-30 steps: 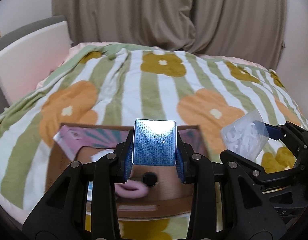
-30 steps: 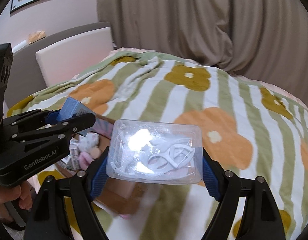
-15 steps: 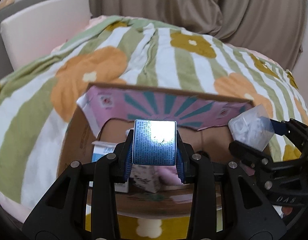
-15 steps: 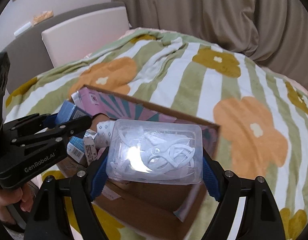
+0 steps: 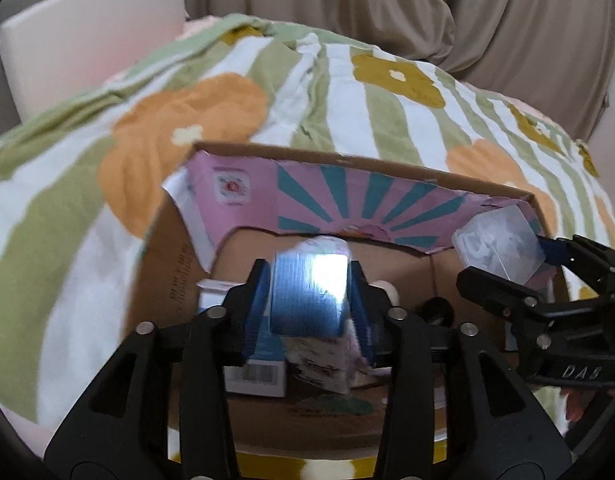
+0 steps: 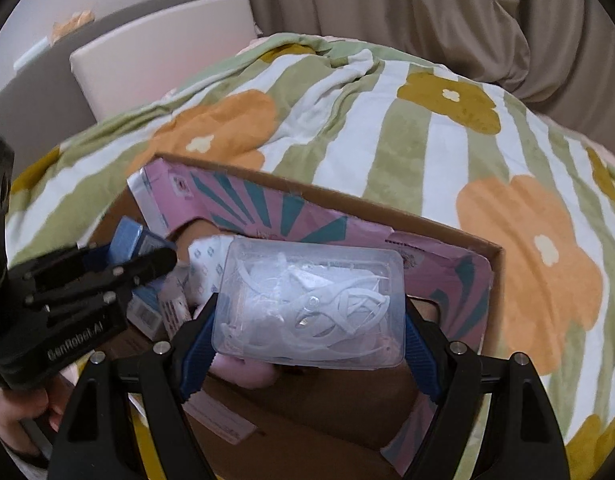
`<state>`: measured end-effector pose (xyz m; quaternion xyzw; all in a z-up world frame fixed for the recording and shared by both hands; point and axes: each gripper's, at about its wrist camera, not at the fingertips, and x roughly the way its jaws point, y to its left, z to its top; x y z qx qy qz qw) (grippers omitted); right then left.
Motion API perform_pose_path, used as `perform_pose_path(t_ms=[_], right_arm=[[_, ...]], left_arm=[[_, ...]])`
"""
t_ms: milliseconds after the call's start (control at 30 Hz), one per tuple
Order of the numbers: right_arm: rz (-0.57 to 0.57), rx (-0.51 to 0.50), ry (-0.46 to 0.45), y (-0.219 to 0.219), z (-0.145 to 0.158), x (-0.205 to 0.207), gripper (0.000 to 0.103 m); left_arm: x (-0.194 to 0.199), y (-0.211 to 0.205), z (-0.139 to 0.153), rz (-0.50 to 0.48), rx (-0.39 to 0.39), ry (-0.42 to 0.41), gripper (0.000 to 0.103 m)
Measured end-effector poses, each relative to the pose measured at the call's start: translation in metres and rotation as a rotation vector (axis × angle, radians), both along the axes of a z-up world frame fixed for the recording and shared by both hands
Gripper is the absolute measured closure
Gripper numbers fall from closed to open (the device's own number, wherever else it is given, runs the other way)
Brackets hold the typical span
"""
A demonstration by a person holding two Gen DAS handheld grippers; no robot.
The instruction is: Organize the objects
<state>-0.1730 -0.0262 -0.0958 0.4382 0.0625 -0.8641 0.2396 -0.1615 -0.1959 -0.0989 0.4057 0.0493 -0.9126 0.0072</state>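
Cardboard box (image 5: 243, 412) on flowered blanket (image 5: 67, 200), partly filled with small packets. Left gripper (image 5: 309, 300) clamped on blue carton (image 5: 303, 300); right gripper (image 6: 307, 316) clamped on clear clip case (image 6: 307, 300). Both poised over box, neither yet deposited.

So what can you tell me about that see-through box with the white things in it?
The clear plastic box is a shallow rectangular container with rounded corners, see-through and a bit shiny. Inside lies a jumble of white plastic clips. The right gripper pinches it from both sides with its blue pads, holding it roughly level above the open cardboard box on the flowery blanket. Nothing else seems to touch it.
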Motion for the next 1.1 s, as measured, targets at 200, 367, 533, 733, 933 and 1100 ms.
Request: perform_pose_path(t_ms=[200,367,533,733,933,1100], right_arm=[[-0.028,-0.040,-0.034,0.011,0.003,-0.007,0.000],[-0.041,-0.031,-0.019,0.014,0.006,-0.004,0.000],[-0.018,-0.010,-0.015,0.008,0.005,0.001,0.000],[-0.015,-0.023,-0.013,0.007,0.006,0.005,0.000],[-0.010,-0.019,0.005,0.007,0.012,0.013,0.000],[-0.037,-0.020,0.036,0.018,0.028,0.022,0.000]], left_arm=[[0.004,-0.014,0.008,0.034,0.031,0.033,0.000],[0.006,-0.014,0.014,0.037,0.011,0.043,0.000],[0.010,-0.012,0.018,0.036,0.006,0.047,0.000],[0.014,-0.013,0.021,0.037,0.013,0.040,0.000],[0.020,-0.011,0.031,0.035,-0.006,0.048,0.000],[0.028,0.001,0.048,0.016,-0.019,0.063,0.000]])
